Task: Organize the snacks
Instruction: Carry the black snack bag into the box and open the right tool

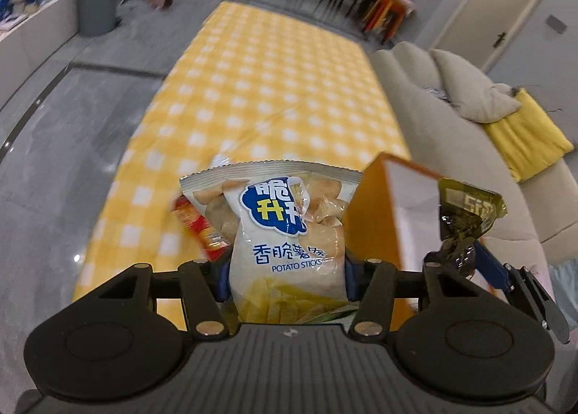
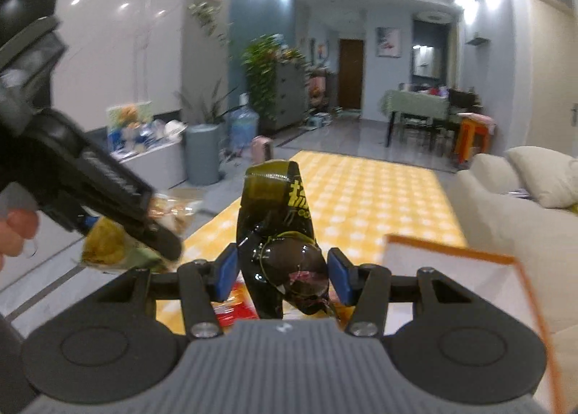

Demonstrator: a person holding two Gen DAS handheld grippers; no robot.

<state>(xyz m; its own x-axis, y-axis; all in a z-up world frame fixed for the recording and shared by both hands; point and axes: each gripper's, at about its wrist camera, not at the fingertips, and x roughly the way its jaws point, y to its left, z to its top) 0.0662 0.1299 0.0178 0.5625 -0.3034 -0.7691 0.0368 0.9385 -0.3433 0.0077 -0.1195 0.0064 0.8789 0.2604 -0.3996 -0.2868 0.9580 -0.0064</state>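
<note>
My left gripper [image 1: 285,280] is shut on a white potato sticks bag [image 1: 281,230], held up above the yellow checked table [image 1: 267,89]. Its blue pads [image 1: 349,278] press the bag's lower part. My right gripper [image 2: 283,275] is shut on a dark olive snack packet [image 2: 278,230], also lifted; that packet [image 1: 466,215] and the right gripper [image 1: 480,266] show at the right of the left wrist view. The left gripper [image 2: 159,237] with its bag [image 2: 108,244] shows at the left of the right wrist view. A red packet [image 1: 197,222] lies below on the table.
An orange-edged white box [image 1: 397,204] stands just right of the held bag, seen again as the box [image 2: 462,284] in the right wrist view. A beige sofa [image 1: 451,118] with a yellow cushion runs along the table's right side. Grey floor lies to the left.
</note>
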